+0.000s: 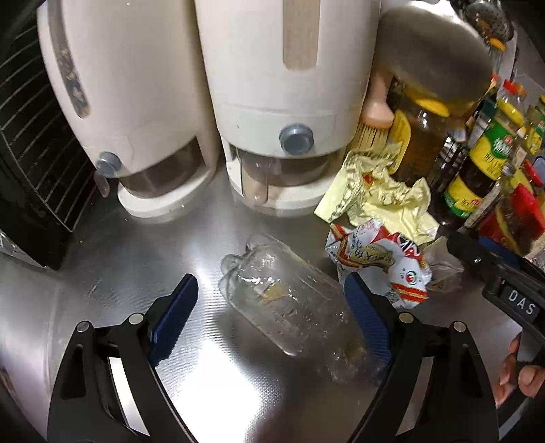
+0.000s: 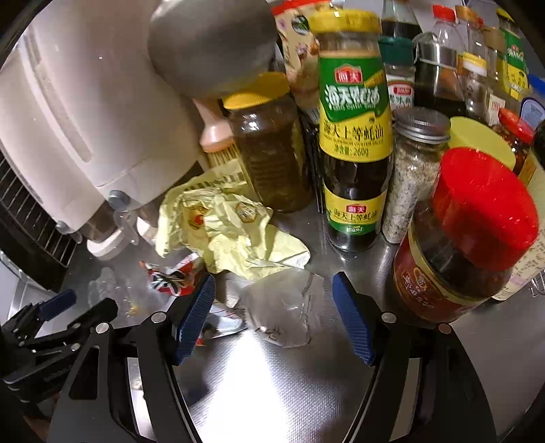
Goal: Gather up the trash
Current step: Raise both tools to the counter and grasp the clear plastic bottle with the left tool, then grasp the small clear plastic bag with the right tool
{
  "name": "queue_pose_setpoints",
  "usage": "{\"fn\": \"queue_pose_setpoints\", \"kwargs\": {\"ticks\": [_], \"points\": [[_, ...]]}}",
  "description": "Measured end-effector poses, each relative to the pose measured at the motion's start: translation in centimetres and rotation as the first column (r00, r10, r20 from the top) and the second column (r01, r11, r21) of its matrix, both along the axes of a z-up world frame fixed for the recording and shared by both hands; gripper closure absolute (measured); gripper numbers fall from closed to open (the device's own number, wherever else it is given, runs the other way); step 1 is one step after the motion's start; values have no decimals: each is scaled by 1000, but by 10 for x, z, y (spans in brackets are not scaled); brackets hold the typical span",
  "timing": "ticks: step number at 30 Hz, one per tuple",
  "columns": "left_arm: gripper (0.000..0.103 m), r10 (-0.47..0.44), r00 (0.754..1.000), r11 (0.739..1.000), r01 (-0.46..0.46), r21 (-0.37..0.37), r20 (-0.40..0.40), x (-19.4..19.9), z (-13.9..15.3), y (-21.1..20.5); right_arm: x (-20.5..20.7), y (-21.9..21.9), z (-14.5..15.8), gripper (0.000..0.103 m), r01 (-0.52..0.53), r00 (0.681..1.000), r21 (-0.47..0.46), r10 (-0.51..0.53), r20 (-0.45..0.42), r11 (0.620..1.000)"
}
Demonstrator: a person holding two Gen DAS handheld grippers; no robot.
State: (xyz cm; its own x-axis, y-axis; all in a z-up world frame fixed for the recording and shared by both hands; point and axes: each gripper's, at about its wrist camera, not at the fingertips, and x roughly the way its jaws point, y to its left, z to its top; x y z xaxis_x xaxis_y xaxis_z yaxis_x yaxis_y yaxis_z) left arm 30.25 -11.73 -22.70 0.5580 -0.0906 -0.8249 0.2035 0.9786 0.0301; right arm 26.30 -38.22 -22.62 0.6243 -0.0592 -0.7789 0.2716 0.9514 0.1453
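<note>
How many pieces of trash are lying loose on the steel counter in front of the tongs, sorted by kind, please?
Clear plastic bottle, lying on its side: 1
Crumpled yellow wrapper: 1
Red-and-white printed wrapper: 1
Clear plastic bag: 1
Total: 4

Grey blurred shape hides jar tops behind. Dispenser tops cut off by upper edge. Clear bottle neck end behind pad.
</note>
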Motion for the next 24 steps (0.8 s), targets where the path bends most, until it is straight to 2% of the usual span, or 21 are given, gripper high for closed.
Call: {"fn": "queue_pose_setpoints", "kwargs": {"ticks": [3,8,12,14,19,21,24], "points": [[18,-2,1000,1000,2,6,-9,2,-7,-2,3,-3,-7,33,6,1000,-2,-6,-19,1000],[16,-1,999,998,3,60,-38,4,-21,-4,7,-7,-22,34,13,998,8,-13,-55,1000],[17,22,996,998,-17,59,-81,8,-32,7,9,-8,-29,34,14,997,8,-13,-71,1000],[21,30,995,998,-24,61,-96,9,-38,13,10,-8,-30,34,14,997,7,-14,-72,1000],[22,38,993,998,-33,47,-110,6,-40,23,10,-3,-31,46,-10,997,16,12,-79,1000],[22,38,993,999,-33,43,-115,4,-41,26,10,-1,-33,58,-23,996,27,25,-88,999],[23,31,992,999,-26,42,-123,1,-43,29,7,2,-34,68,-31,996,44,35,-85,999]]}}
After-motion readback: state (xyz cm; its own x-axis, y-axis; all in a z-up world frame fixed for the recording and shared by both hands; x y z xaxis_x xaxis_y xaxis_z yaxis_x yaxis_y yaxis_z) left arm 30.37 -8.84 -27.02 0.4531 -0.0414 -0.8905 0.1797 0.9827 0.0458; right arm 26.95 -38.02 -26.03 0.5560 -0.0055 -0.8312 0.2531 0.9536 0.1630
